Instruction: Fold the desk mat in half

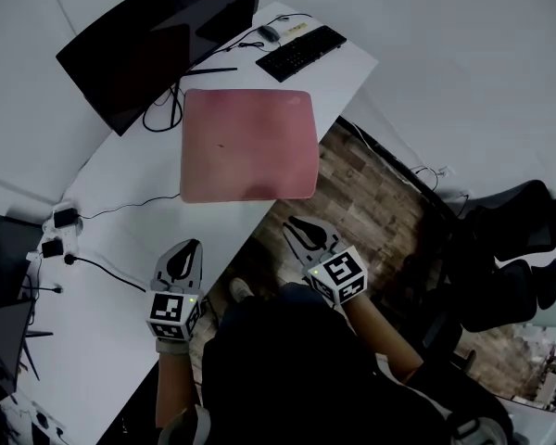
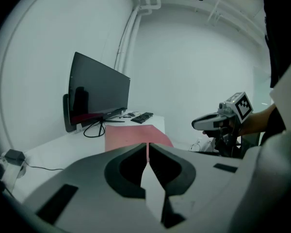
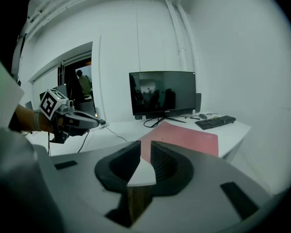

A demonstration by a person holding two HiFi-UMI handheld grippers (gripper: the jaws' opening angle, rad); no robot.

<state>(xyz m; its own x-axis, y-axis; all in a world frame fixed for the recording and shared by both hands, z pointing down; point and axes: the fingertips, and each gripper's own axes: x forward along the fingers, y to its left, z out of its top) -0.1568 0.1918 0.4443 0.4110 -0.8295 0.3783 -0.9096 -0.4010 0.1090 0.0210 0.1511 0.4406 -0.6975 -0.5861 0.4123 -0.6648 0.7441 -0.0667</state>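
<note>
Between the left gripper (image 1: 190,246) and the mat (image 1: 248,145) lies a bare strip of desk (image 1: 139,239), so the way to the mat's near edge stands open. The right gripper (image 1: 295,222) hangs off the desk's edge over the floor (image 1: 371,202), with open air up to the mat's near right corner, which sits at that edge. At the mat's far left corner the monitor (image 1: 157,40) and its looped cable (image 1: 162,114) crowd in close. The keyboard (image 1: 301,52) and mouse (image 1: 270,33) lie just beyond the far edge. A thin cable (image 1: 120,207) and adapters (image 1: 60,230) cross the desk's left part, apart from the mat. A chair (image 1: 510,239) stands on the floor to the right.
</note>
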